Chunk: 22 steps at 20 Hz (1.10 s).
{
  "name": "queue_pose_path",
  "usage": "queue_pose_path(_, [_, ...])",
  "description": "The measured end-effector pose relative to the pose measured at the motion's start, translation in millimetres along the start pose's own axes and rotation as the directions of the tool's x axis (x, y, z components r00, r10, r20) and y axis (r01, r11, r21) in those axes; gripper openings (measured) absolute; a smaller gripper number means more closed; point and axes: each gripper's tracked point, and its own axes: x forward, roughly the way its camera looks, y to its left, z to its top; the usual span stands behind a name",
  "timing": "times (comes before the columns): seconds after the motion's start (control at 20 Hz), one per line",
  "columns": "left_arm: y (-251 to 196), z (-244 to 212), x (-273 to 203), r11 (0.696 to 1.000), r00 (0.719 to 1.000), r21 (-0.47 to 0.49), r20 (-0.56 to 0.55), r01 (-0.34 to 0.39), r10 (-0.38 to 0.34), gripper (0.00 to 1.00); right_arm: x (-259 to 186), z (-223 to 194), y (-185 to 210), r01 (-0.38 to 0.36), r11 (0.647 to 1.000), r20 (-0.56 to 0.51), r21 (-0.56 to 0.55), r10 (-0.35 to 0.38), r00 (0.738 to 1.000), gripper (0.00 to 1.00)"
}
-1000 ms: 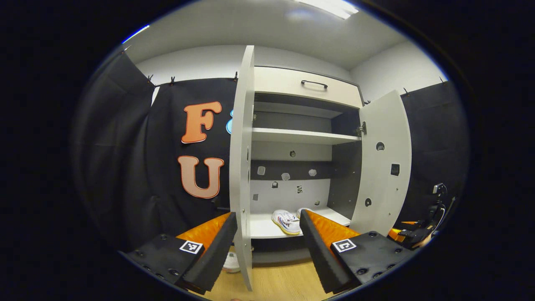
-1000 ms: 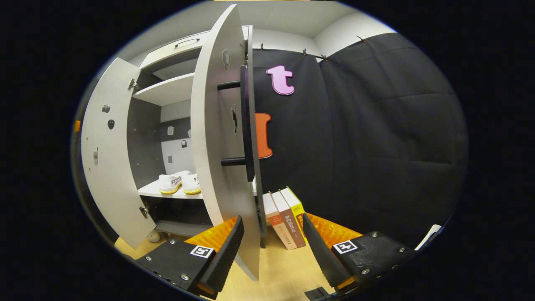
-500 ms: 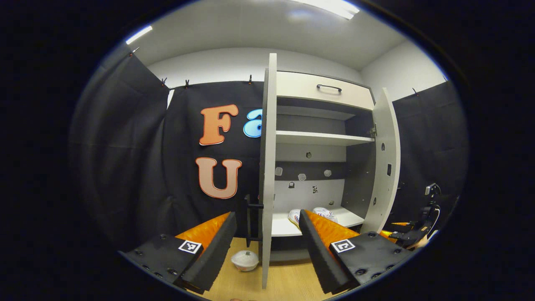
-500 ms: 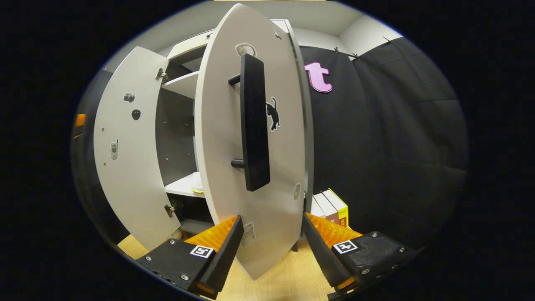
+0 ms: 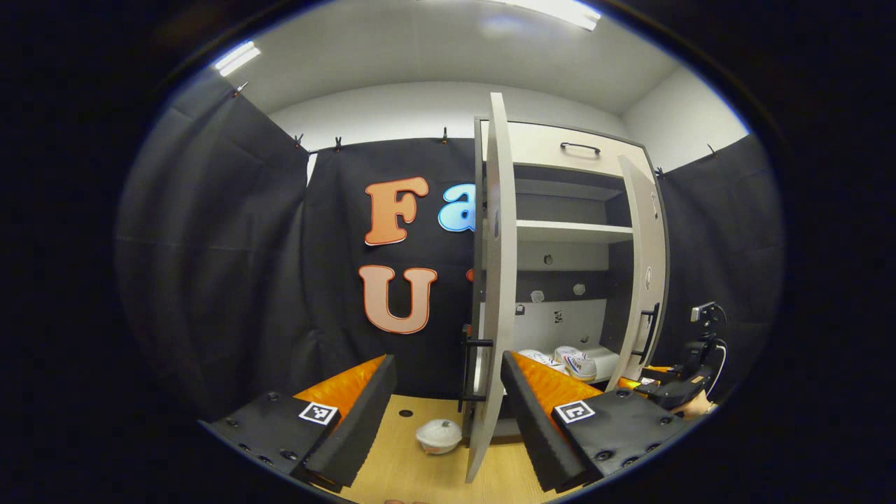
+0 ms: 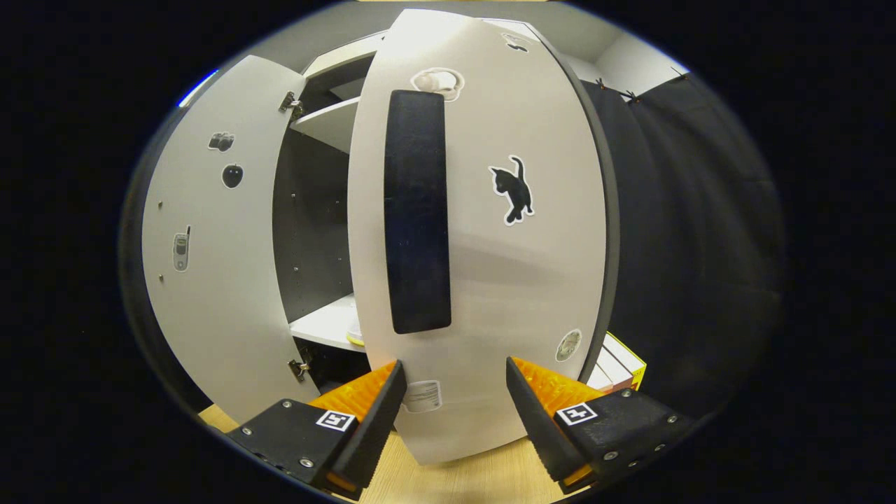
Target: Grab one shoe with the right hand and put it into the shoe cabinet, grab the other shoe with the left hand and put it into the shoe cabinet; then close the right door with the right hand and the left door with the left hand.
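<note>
Left gripper view, bottom of frame: the left gripper has its fingers spread wide and holds nothing. The edge of the left door stands upright in the gap between them, seen nearly edge-on at centre frame, with its dark bar handle on the outer face. On the wooden floor at lower centre, just left of the door's foot, sits a small white lidded bowl.

Beyond the door, at centre right, the shoe cabinet is open, with a drawer across its top and a shelf below it. The pair of white shoes lies side by side on the bottom shelf. The right door stands partly swung in at the cabinet's right side. At lower right, the right gripper is by that door's foot.

Right gripper view, bottom of frame: the right gripper also has its fingers wide apart and grips nothing. The right door fills centre frame close ahead; whether the fingers touch it cannot be told. It carries a dark vertical handle and a black cat sticker. The left door stands open at left. Books stand at lower right.
</note>
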Motion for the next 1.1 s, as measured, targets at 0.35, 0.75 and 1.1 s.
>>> queue_pose_path(0.35, [30.9,-27.5,21.7,0.999,0.998,0.0,-0.043,-0.045,0.045,0.97,36.4,1.1,9.9,0.026,0.999,-0.004,0.046,-0.026,1.0,0.89])
queue_pose_path(0.75, [54.6,-83.7,76.9,0.998,0.993,0.005,-0.099,-0.062,0.062,0.97,65.8,5.4,18.2,0.056,0.998,-0.002,0.02,-0.056,0.998,0.89])
queue_pose_path(1.1, [47.3,-108.8,114.5,0.999,0.991,-0.029,-0.132,-0.022,0.018,0.95,64.2,5.8,17.8,0.092,0.996,0.002,0.001,-0.092,0.996,0.89])
